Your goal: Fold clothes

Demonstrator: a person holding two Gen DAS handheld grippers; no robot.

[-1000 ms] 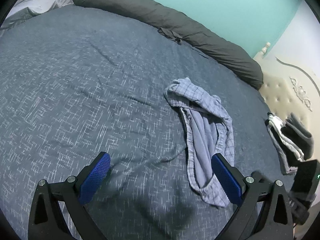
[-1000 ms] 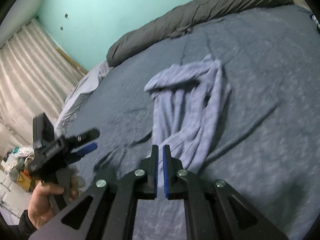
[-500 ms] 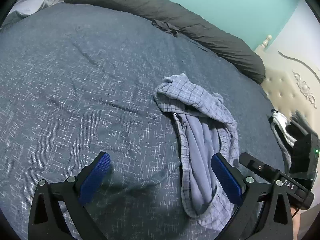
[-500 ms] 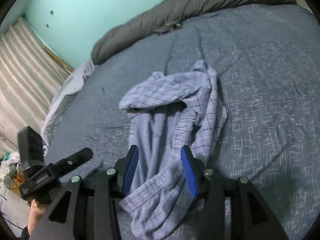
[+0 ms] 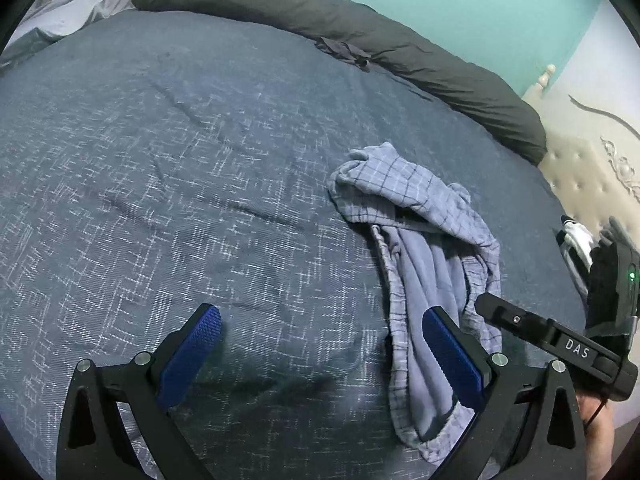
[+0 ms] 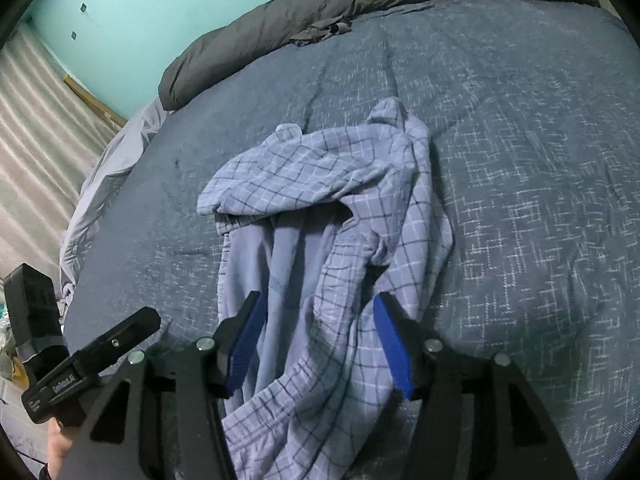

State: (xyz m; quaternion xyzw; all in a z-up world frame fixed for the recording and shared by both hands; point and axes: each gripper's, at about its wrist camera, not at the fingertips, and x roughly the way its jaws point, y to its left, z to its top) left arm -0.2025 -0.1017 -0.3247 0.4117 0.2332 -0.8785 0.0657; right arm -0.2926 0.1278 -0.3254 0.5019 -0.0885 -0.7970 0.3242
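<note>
Right tool agape over shorts (crumpled), bedspread

Checked garment: one, crumpled on the bed cover.
Bed cover: one, dark blue with pale crosshatch.
Grey duvet rolls: one, along the far edge of the bed cover.
Folded clothes piles: one, at the bed cover's right edge.
Grippers: two, left gripper and right gripper.
Blue finger pads per gripper: two.
</note>
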